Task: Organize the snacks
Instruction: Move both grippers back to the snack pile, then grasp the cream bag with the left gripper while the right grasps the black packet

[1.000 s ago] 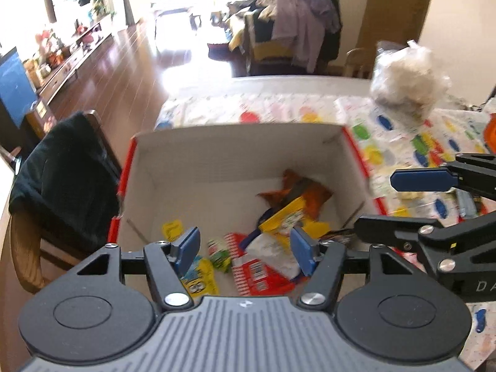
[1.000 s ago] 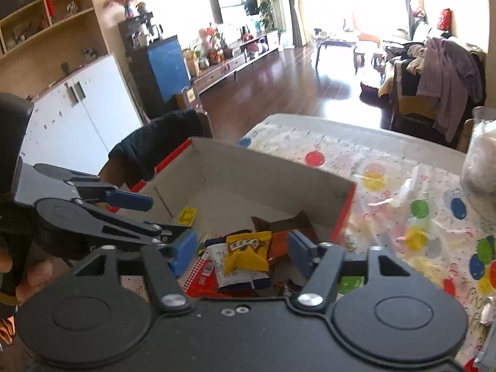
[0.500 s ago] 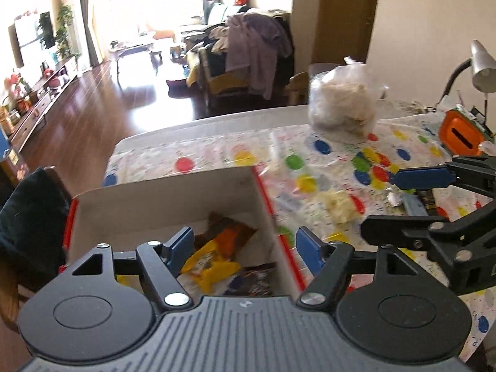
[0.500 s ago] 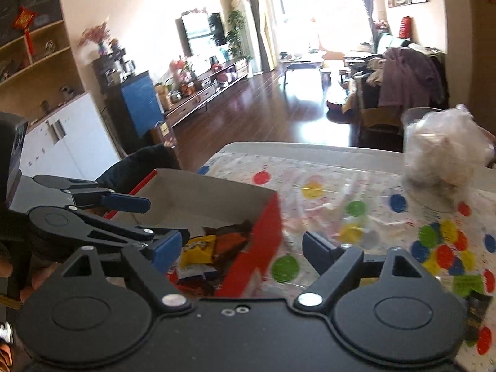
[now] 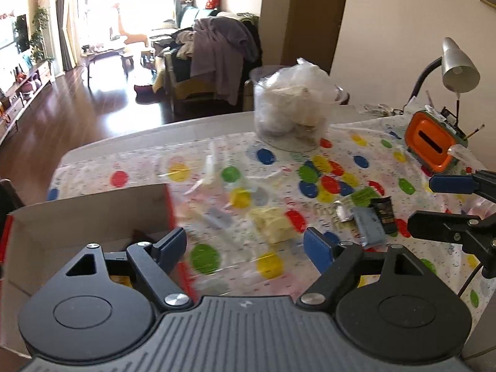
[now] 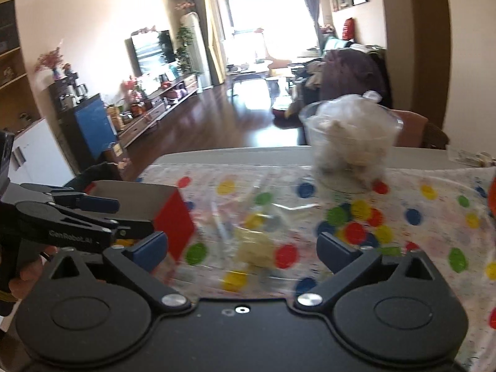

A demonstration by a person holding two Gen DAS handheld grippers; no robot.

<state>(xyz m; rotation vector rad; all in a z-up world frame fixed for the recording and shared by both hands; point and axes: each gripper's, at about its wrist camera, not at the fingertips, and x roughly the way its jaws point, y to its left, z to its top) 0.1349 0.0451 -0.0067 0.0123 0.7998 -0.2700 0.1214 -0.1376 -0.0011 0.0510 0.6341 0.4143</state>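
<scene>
My left gripper (image 5: 246, 246) hangs over the spotted tablecloth (image 5: 139, 167), just right of the cardboard snack box (image 5: 93, 210). Its jaws are opening and hold nothing. Loose snacks lie ahead: a pale yellow packet (image 5: 272, 224), a grey-blue packet (image 5: 370, 228), a dark packet (image 5: 384, 212) and a green packet (image 5: 362, 195). My right gripper (image 6: 243, 249) is also opening and holds nothing. It hovers over the pale yellow packet (image 6: 255, 246), with the box's red corner (image 6: 173, 223) to its left. Each gripper shows in the other's view: the right gripper (image 5: 434, 203) and the left gripper (image 6: 124, 215).
A clear tub stuffed with a white bag (image 5: 291, 108) stands at the table's far edge. An orange holder (image 5: 431, 142) and a desk lamp (image 5: 458, 68) sit at the far right. A chair draped with dark cloth (image 6: 96, 173) is beside the box.
Both grippers have swung right, from above the snack box to above the tablecloth and its loose packets. Both pairs of jaws have spread wider.
</scene>
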